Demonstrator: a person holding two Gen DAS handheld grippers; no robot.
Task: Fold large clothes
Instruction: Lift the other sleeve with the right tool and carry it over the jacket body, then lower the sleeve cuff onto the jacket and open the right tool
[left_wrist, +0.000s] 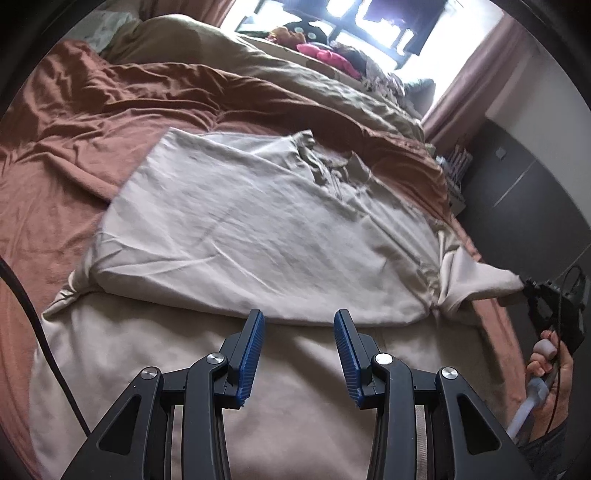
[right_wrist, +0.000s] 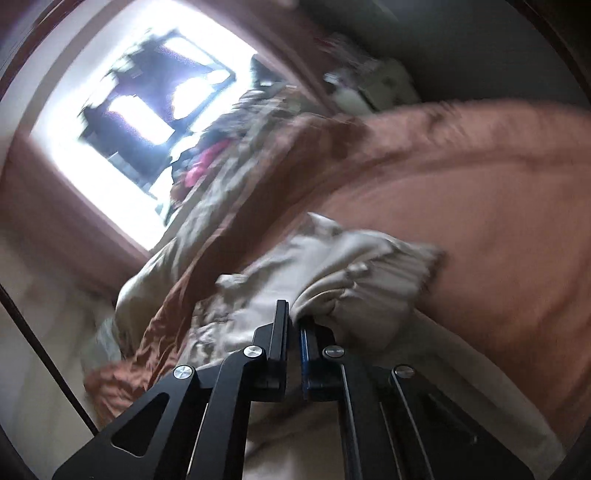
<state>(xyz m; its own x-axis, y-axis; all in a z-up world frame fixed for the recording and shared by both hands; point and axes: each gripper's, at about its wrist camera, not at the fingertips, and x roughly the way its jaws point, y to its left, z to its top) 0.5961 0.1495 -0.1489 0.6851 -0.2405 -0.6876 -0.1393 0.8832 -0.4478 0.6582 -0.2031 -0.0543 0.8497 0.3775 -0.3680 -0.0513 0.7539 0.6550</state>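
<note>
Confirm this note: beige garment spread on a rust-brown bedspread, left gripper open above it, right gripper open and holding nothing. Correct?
Not quite. The right gripper is shut on a corner of the beige garment, as the right wrist view shows. The rest stands: bedspread, left gripper open.

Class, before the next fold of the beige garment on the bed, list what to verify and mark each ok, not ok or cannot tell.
1. Right gripper shut on the beige garment: ok; cloth bunches at its tips.
2. Left gripper free: ok; jaws apart, nothing between them.
3. Garment body lies flat on the rust-brown bedspread: ok.
4. Near left corner smooth: not ok; bunched.
5. Collar end tidy: not ok; crumpled.
6. Right wrist view sharp: not ok; blurred.
</note>
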